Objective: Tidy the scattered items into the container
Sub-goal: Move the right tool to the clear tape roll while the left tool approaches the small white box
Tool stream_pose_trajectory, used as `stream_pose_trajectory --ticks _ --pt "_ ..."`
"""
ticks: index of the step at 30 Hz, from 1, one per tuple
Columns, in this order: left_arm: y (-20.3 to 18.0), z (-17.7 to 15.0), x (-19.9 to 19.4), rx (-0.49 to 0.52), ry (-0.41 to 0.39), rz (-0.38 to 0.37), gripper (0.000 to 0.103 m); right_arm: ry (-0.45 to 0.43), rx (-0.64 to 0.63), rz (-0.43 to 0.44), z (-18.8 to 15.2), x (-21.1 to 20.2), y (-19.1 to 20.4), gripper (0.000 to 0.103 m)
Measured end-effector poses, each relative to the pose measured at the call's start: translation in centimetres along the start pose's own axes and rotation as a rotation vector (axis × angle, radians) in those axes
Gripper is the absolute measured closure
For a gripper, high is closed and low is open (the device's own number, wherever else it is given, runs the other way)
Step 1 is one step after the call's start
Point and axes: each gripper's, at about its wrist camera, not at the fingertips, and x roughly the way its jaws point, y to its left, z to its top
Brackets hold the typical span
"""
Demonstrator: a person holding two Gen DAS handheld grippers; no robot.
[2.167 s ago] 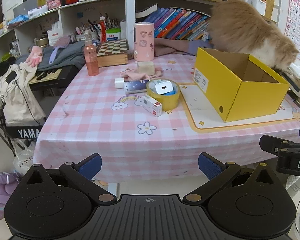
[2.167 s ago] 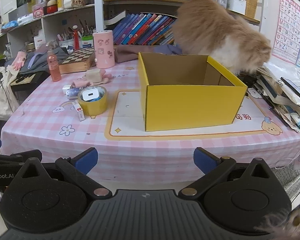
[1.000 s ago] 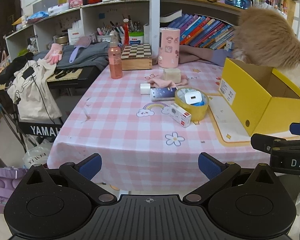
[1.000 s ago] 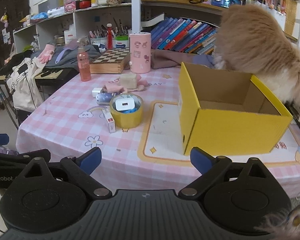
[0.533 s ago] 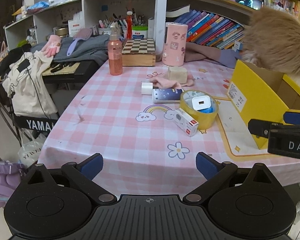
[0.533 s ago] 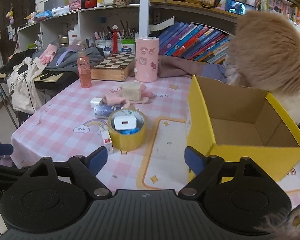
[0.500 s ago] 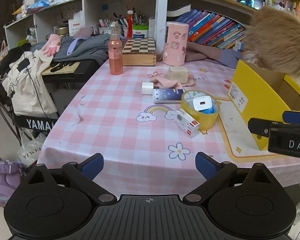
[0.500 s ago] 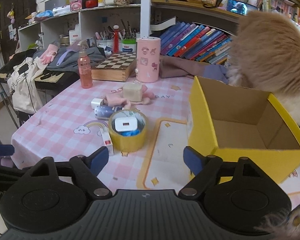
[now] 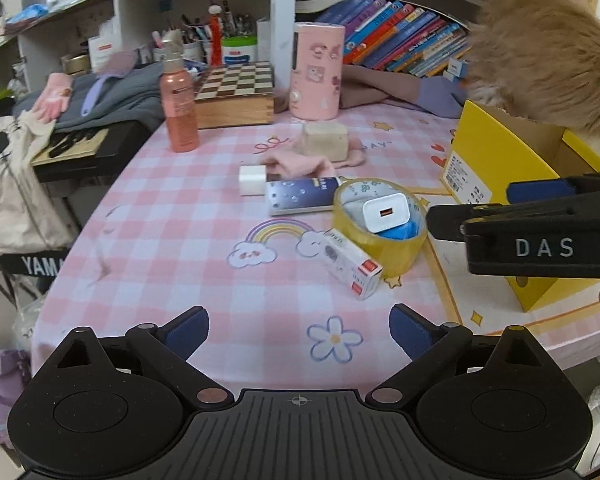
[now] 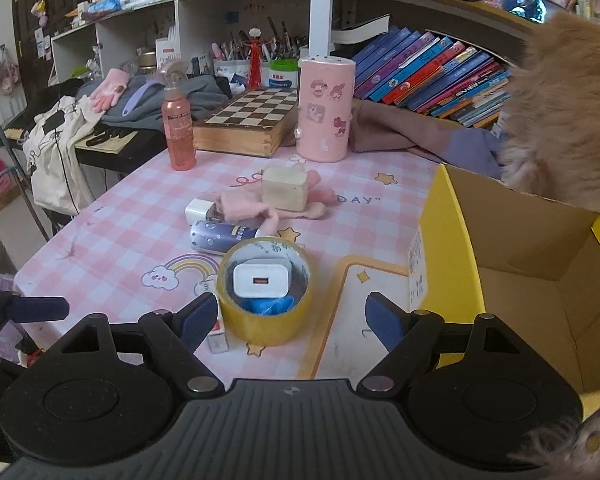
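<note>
the right claw (image 10: 286,322) has closed in on the tape roll (image 10: 265,290) at frame centre, spread wide to straddle it; left claw (image 9: 299,328) gapes idle; yellow box (image 10: 512,280) waits right.

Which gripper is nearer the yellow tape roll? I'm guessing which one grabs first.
Right. The right gripper hangs open just in front of the tape roll, roughly lined up with it. The left gripper is open too, farther back over the tablecloth, left of the roll.
</note>
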Motion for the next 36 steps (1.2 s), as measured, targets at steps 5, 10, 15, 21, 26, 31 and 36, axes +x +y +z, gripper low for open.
stream_pose_trajectory --ticks 5,10,15,21,26,31,36 --pt "-0.9 0.8 2.4 0.025 0.011 -0.032 0.006 0.013 -0.017 0.004 0.9 1.4 -0.7 0.022" --pt "-2.0 1.2 4.9 0.04 0.029 -0.045 0.016 0.022 -0.045 0.01 1.6 2.5 -1.1 0.022" --pt "-2.3 1.3 6.5 0.025 0.055 -0.06 0.04 0.052 -0.065 0.025 2.0 3.9 -1.2 0.022" --pt "-0.2 1.4 6.4 -0.026 0.052 0.022 0.057 0.093 -0.076 0.071 2.3 5.5 -0.7 0.014" --pt "1.1 1.5 6.6 -0.053 0.061 0.042 0.057 0.15 -0.094 0.096 2.4 7.3 0.1 0.009" --pt "0.0 2.1 7.4 0.016 0.055 0.016 0.057 0.217 -0.087 0.107 2.7 9.5 0.3 0.009" --pt "-0.4 2.6 8.1 0.057 0.047 0.024 0.061 0.239 -0.091 0.111 3.1 10.8 0.5 0.009"
